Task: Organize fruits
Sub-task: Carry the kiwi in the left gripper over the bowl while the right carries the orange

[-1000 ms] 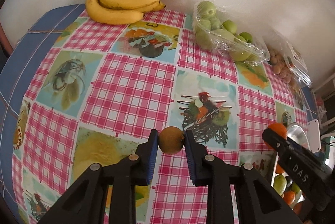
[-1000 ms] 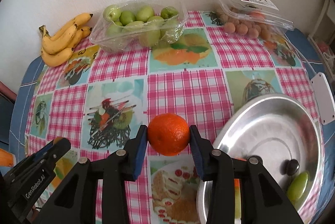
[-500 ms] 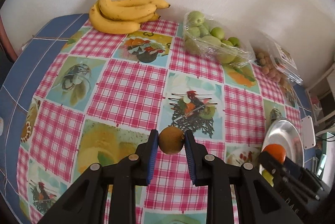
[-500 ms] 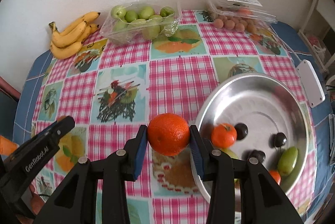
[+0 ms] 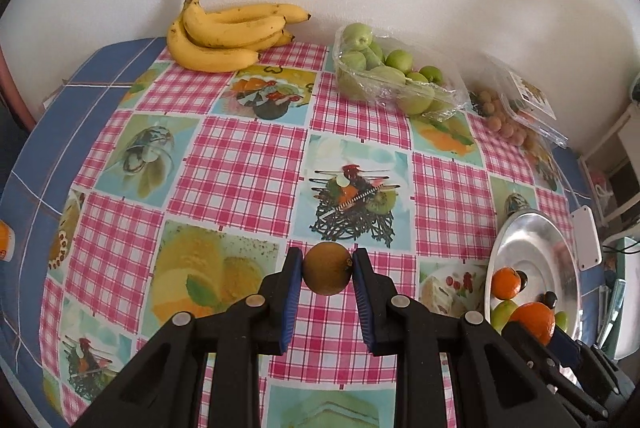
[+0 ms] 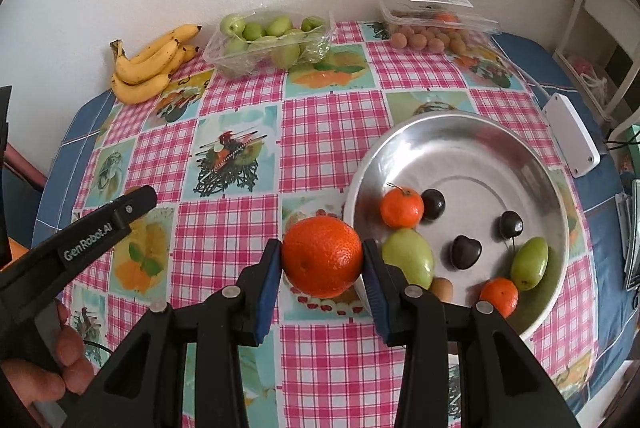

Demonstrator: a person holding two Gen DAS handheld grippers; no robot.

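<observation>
My left gripper (image 5: 327, 274) is shut on a small round brown fruit (image 5: 327, 274), held above the checked tablecloth. In the right wrist view my right gripper (image 6: 322, 259) is shut on a large orange (image 6: 322, 256), hanging just left of the metal bowl's rim (image 6: 460, 123). The bowl holds two small oranges (image 6: 401, 207), green fruits (image 6: 408, 258) and dark plums (image 6: 466, 252). From the left wrist view the orange (image 5: 534, 320) and the bowl (image 5: 532, 228) appear at the lower right. The left gripper's finger (image 6: 120, 214) reaches in from the left, a hand below it.
Along the wall stand a bunch of bananas (image 5: 224, 35), a clear tray of green fruits (image 5: 384, 75) and a clear box of small brown fruits (image 6: 432, 27). A white flat device (image 6: 570, 135) lies right of the bowl. Blue cloth borders the table edges.
Both grippers have risen and drawn back with their fruits. The right one has shifted so the bowl and its fruits show much more fully beside the orange.
</observation>
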